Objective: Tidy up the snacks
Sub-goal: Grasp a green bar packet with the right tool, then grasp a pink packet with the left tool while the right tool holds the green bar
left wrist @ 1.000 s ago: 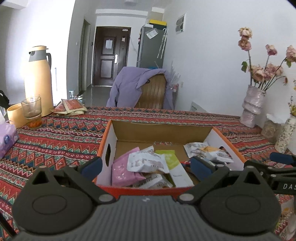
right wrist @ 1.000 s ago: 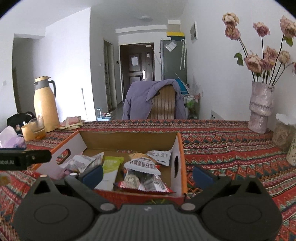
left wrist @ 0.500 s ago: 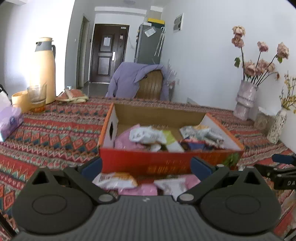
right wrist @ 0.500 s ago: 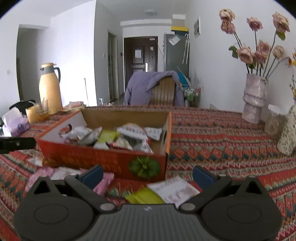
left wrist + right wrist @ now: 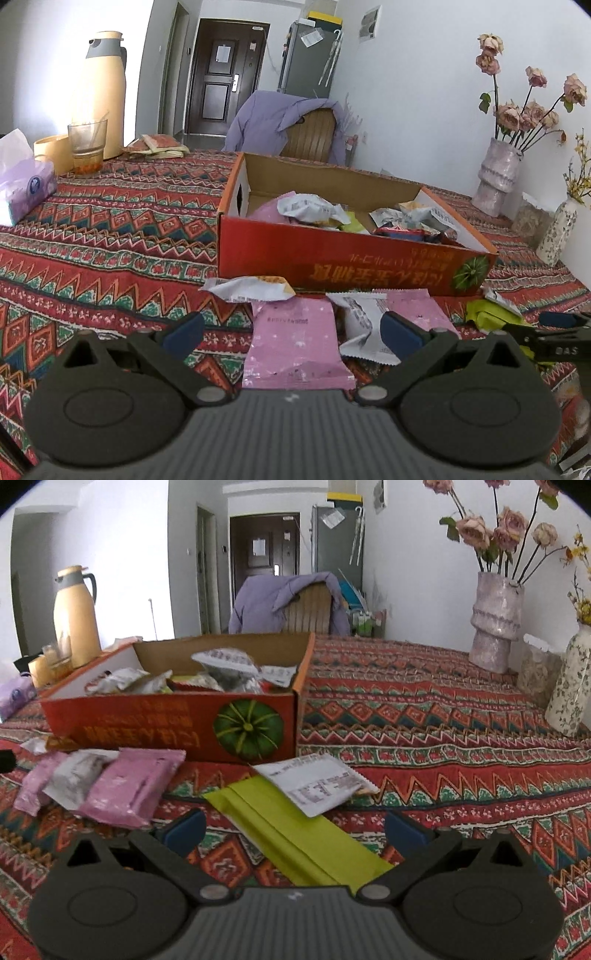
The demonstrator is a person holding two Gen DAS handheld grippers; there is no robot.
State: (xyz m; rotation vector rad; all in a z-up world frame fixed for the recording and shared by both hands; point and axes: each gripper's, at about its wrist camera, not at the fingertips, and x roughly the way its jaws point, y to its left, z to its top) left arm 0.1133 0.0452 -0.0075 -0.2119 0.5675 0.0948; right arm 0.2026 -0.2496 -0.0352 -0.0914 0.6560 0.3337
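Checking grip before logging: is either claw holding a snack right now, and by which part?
Nothing is held. Left claw and right claw are both open, above loose packets.

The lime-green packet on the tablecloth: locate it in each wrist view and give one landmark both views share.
Left wrist view: the lime-green packet lies at the right edge, beside the right tool.
Right wrist view: the same packet lies low in the centre, between the open fingers, partly under a white wrapper.
Shared landmark: the green pumpkin print on the red box.

White walls (image 5: 406, 92) enclose the room; a dark door (image 5: 221, 74) stands upper centre, a grey fridge (image 5: 306, 59) beside it, a chair (image 5: 310, 134) draped in purple below.
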